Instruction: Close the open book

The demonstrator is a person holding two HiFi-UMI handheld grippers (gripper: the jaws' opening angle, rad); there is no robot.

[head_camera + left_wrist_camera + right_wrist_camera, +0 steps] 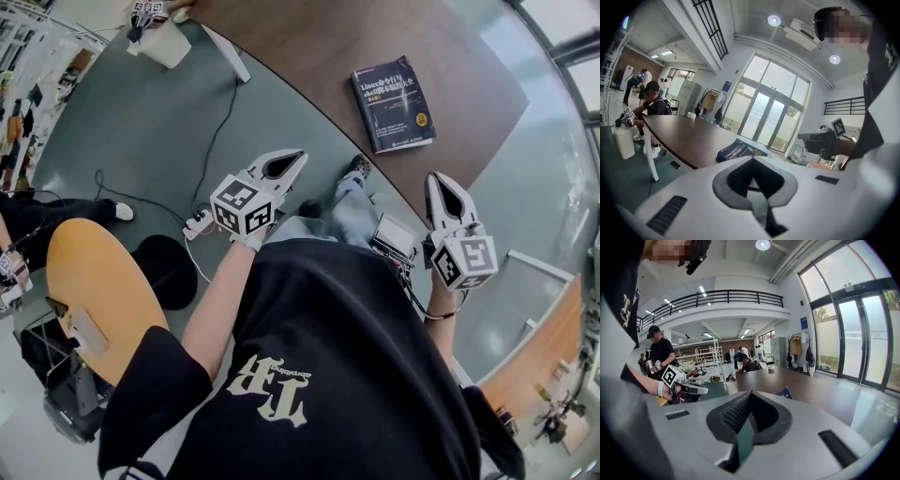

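Bright daylight floods through tall windows, ceiling lamps glowing — sharp mid-frame, strong fisheye bending at dark, vignetted edges.

Dark brown surface with a smooth, faintly glossy top and a long curved near edge. It runs from the top centre of the head view down toward the right. A white leg carries it above a grey-green floor.

One closed book lies flat on the surface with its dark front cover up and pale title lettering showing. It sits near the curved edge, wholly on the top and tilted to that edge.

In the left gripper view, a small pale ring-shaped object rests at the far end of the surface, well apart from the book; it is too small to identify.
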